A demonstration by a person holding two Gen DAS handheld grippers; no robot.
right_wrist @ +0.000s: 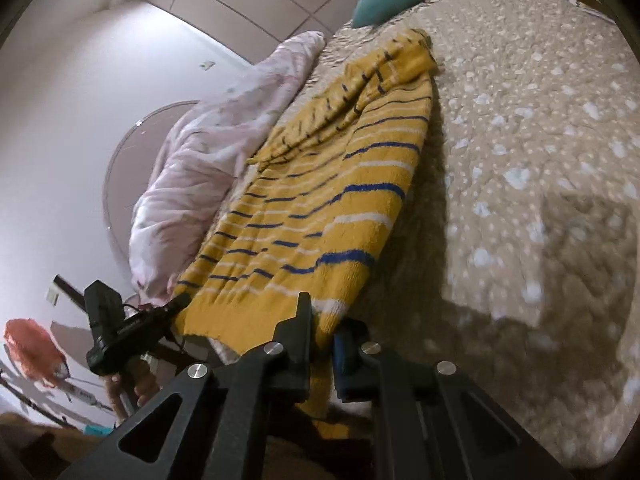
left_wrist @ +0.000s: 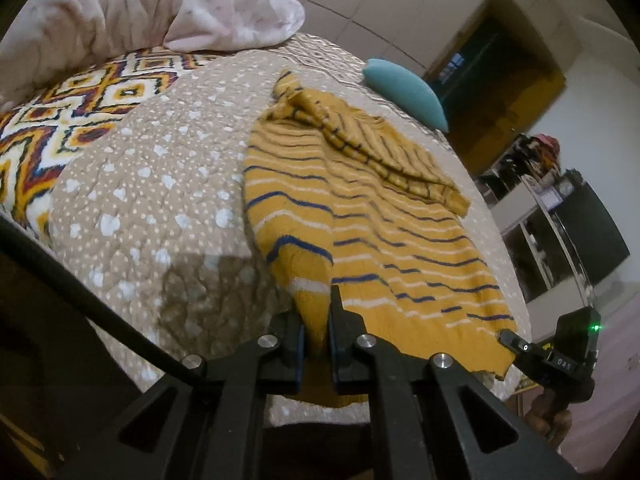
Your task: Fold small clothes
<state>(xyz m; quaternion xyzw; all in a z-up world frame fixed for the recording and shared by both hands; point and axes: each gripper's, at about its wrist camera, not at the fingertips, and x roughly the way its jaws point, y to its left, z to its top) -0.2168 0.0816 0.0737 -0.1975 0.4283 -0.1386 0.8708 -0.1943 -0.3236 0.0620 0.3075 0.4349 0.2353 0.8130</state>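
A small mustard-yellow knit sweater [left_wrist: 384, 216] with blue and white stripes lies on a beige dotted quilt [left_wrist: 168, 184]. Its sleeves are folded across the top. My left gripper [left_wrist: 318, 340] is shut on the sweater's bottom hem at its left corner. My right gripper [left_wrist: 516, 344] shows at the hem's right corner in the left wrist view. In the right wrist view the right gripper [right_wrist: 322, 344] is shut on the sweater [right_wrist: 320, 200] hem, and the left gripper [right_wrist: 176, 308] holds the other corner. The hem is lifted a little off the quilt [right_wrist: 540, 160].
A pink-white duvet [left_wrist: 160, 4] is bunched at the bed's far side, beside a patterned orange blanket [left_wrist: 60, 120]. A teal cushion [left_wrist: 404, 92] lies at the bed's far edge. Shelves and a dark screen [left_wrist: 580, 232] stand right of the bed.
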